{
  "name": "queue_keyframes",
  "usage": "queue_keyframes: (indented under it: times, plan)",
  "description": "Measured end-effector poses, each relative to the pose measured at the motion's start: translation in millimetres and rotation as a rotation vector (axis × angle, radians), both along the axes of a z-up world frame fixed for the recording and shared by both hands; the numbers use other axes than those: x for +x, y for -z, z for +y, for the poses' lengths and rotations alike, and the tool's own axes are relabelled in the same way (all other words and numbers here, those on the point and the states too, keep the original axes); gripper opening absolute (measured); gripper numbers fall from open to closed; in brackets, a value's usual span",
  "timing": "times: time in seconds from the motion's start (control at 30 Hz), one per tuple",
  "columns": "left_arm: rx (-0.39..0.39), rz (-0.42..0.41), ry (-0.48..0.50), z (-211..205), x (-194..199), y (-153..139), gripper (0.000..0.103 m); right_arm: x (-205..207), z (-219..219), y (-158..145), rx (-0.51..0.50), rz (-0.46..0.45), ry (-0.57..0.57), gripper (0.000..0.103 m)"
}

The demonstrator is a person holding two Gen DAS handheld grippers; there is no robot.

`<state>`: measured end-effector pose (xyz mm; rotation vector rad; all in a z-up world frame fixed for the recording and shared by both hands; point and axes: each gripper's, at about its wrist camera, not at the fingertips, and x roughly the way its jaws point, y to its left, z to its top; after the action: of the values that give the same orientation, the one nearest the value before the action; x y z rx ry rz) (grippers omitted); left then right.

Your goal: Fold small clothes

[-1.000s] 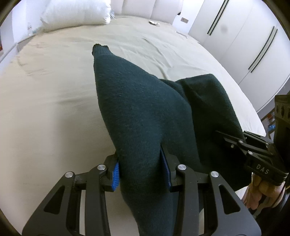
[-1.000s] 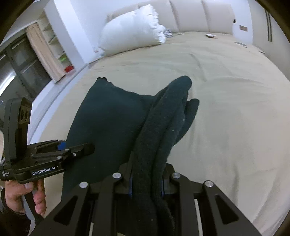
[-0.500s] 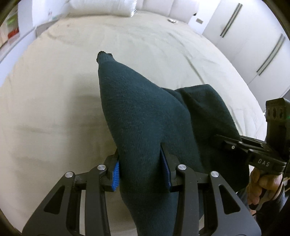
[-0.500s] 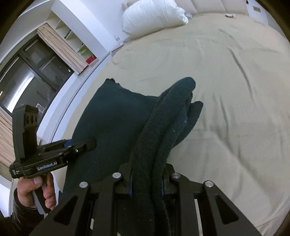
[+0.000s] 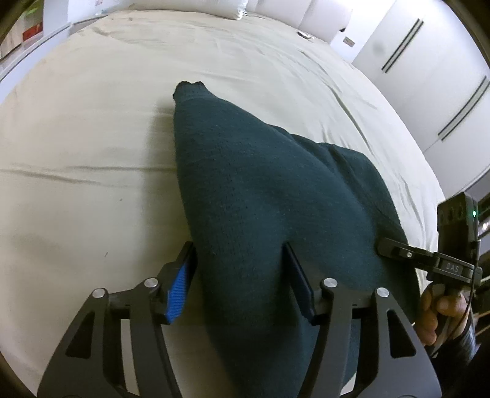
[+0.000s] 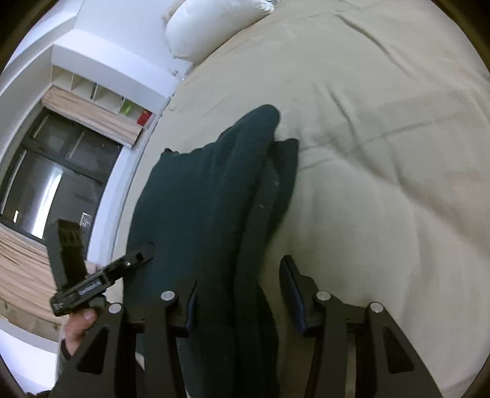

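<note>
the dark green knit garment [image 5: 260, 189] lies on the beige bed [image 5: 92, 153], its far corner stretched out toward the pillow [image 6: 211, 27] and its near end bunched up between the two tools. in the left wrist view the left tool [image 5: 242, 281] has its jaws spread, with a thick hump of knit sitting between the blue pads [image 5: 177, 284]; the cloth fills the gap, but the pads look parted rather than pinching. in the right wrist view the right tool [image 6: 239, 294] is also spread wide, and a rolled, several-layer ridge of the garment runs along its left finger while the right finger stands clear over bare bedding.

this looks like the release at the end of a fold, with the doubled cloth being set down. to do it well, both tools should draw straight back toward the near edge, low and level, so the pads do not snag the loose knit and drag the top layer off the one beneath. the knit is thick and springy, so the ridge on the right side will likely stay humped; it would pay to press or smooth it flat toward the far side before taking a new grip. the left side lies smoother, though its far corner comes to a point and may need squaring so the edges line up.
</note>
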<state>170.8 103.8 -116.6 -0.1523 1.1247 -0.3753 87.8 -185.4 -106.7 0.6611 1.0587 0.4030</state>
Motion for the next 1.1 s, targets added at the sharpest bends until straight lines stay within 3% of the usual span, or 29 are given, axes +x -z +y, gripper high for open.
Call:
queue_keyframes:
  times: [0.1, 0.2, 0.27, 0.43, 0.6, 0.7, 0.87, 1.1]
  plan:
    - [0.029, -0.017, -0.027, 1, -7, -11, 0.058, -8, -9, -15, -0.042, -0.005, 0.029, 0.057]
    - [0.116, -0.102, -0.081, 3, -19, -37, 0.058, -21, -20, -40, -0.11, -0.038, 0.079, 0.058]
    - [0.118, -0.141, -0.089, 0, -22, -50, 0.058, -25, -26, -56, -0.126, -0.068, 0.112, 0.058]
    - [0.105, -0.191, -0.007, -30, -28, -64, 0.058, -23, -7, -83, 0.021, -0.161, 0.034, 0.058]
    - [0.166, -0.142, 0.017, -52, -4, -30, 0.058, 8, 20, -46, 0.08, -0.075, -0.03, 0.058]
    - [0.158, -0.127, 0.021, -56, 11, -14, 0.06, 26, 7, -15, 0.131, -0.004, 0.032, 0.041]
    - [0.127, -0.149, 0.061, -52, 18, -5, 0.065, 34, -23, 12, 0.224, 0.015, 0.088, 0.018]
    - [0.109, -0.182, 0.062, -50, 10, -7, 0.067, 17, -41, 6, 0.208, -0.004, 0.126, 0.019]
